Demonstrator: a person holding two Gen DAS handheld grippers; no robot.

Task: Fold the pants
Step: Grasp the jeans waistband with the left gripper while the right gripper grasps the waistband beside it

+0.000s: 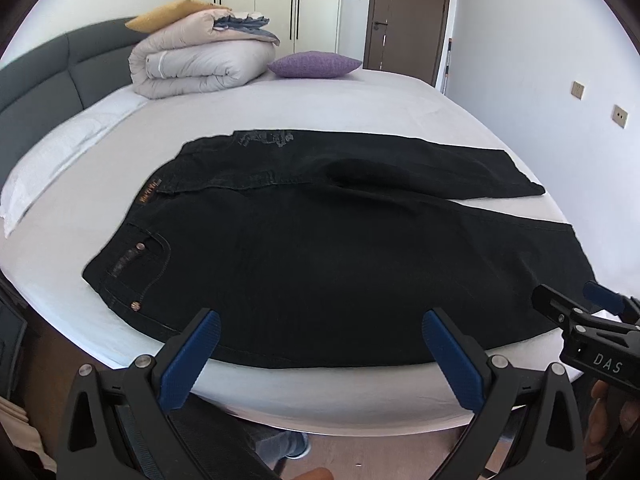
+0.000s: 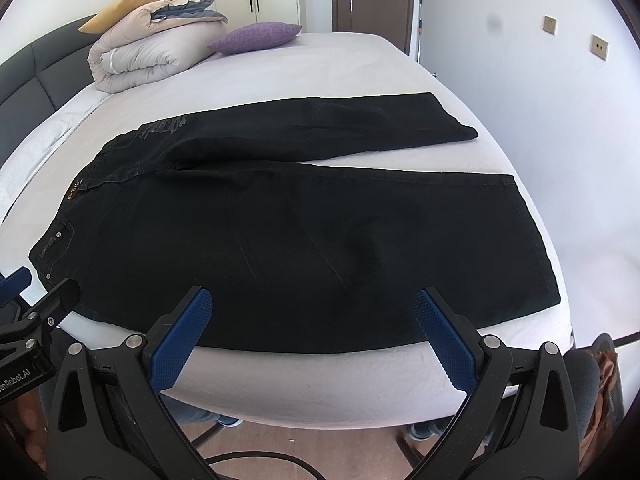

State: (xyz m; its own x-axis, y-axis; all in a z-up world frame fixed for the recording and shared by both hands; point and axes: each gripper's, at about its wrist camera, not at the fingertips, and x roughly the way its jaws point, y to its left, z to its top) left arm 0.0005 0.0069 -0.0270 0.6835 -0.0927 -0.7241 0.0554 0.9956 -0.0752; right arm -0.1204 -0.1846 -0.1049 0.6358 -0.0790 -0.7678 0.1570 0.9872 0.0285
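I see a bedroom with pale walls, a brown door (image 1: 408,16) and tall white closets (image 1: 264,0) at the far end. A big bed (image 1: 320,100) with a white sheet fills most of my view. It has a dark gray headboard (image 1: 48,76) on the left side.

At the far corner of the bed sits a rolled cream blanket (image 1: 196,60). A yellow pillow (image 1: 168,14) and some folded blue cloth (image 1: 244,24) lie on top of it. A purple pillow (image 1: 314,64) rests just beside the blanket. A white pillow (image 1: 56,152) lies flat along the left edge of the bed.

The black pants (image 1: 320,248) are spread flat on the bed, close to the near edge. The waist points left, with a small brown tag (image 1: 148,192) and shiny little buttons by the pocket. The two legs reach to the right. The far leg (image 2: 360,124) angles away from the near leg (image 2: 400,240), and a strip of white sheet shows between them.

My left tool (image 1: 320,354) is held wide, with nothing between its blue pads (image 1: 192,360). It hangs just at the near edge of the bed, by the middle of the pants. My right tool (image 2: 314,332) is wide too and holds nothing. It sits near the same edge, farther toward the legs. Each tool shows up at the side of the other one's view.

Below the bed edge I see a wood floor (image 2: 320,436) and a black cable (image 2: 248,456).
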